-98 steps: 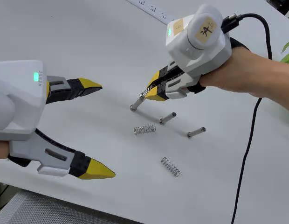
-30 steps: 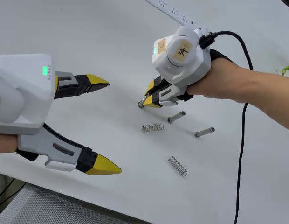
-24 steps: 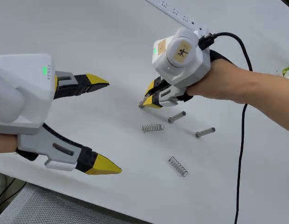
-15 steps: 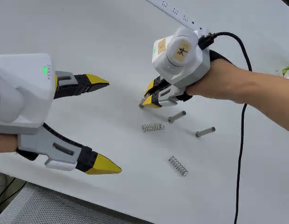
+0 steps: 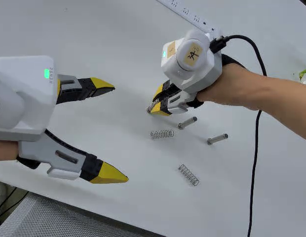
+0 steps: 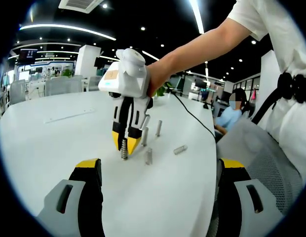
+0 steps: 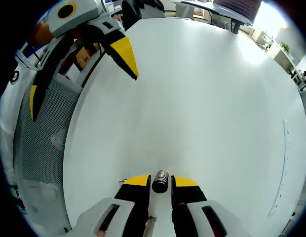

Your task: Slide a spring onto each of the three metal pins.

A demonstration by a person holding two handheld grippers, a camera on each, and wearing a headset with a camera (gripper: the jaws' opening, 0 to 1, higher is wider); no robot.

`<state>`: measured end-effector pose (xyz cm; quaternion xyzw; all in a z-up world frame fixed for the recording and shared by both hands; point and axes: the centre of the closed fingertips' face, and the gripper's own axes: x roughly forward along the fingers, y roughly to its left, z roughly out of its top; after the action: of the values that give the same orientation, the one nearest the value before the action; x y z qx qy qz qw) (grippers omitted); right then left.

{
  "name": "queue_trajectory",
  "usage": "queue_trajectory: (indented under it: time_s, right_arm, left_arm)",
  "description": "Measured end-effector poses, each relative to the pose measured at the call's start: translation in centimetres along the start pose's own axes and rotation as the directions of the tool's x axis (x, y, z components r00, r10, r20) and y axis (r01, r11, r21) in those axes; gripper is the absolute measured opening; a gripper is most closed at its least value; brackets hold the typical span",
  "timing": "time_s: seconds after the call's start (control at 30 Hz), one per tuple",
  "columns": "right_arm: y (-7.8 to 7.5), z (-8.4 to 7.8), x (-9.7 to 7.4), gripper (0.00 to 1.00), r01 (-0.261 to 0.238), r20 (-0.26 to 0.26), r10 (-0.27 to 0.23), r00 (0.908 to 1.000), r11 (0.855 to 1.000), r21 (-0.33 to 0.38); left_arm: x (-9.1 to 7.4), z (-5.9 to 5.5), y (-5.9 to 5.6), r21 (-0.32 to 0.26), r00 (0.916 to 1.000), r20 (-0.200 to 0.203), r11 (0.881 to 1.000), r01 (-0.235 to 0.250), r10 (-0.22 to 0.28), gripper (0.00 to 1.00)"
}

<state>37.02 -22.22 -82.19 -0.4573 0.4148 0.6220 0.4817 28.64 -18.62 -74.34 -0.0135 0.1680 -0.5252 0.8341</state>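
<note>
Steel, grey and tightly wound, the small coil spring (image 7: 161, 181) sits pinched between the two yellow tips of the right tongs (image 5: 156, 106), which are closed on it. In the right gripper view we see it end-on, squarely between those tips. In the left gripper view it hangs straight down from them, its lower end at the surface of the white bench (image 5: 94, 29).

Just beside the right tongs, lower and to the right in the head view, we find a short bare metal pin (image 5: 187, 122). A little farther out is a second metal pin (image 5: 217, 138). In the left gripper view both look upright.

One loose spring (image 5: 161, 134) lies flat on the bench near the closer pin. Another loose spring (image 5: 188, 175) lies well apart from it, nearer the bench's front edge.

The left tongs (image 5: 116, 131) hover well apart from all of this, jaws spread wide, yellow tips pointing toward the springs.

A black cable (image 5: 256, 148) trails from the right tongs, past the person's hand (image 5: 232, 86), across the bench.
</note>
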Motion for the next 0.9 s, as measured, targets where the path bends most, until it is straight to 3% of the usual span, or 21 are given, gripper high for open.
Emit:
queue_trajectory:
  time_s: [0.47, 0.9]
  right_arm:
    - [-0.7, -0.3, -0.5, 0.26, 0.018, 0.04, -0.019, 0.999, 1.0, 0.025]
    - [-0.5, 0.4, -2.4, 0.39, 0.051, 0.138, -0.058, 0.9887, 0.997, 0.051]
  left_arm:
    - [-0.1, 0.0, -0.1, 0.011, 0.9999, -0.015, 1.0, 0.002, -0.002, 0.98]
    - [0.0, 0.4, -0.4, 0.031, 0.999, -0.044, 0.999, 0.015, -0.014, 0.98]
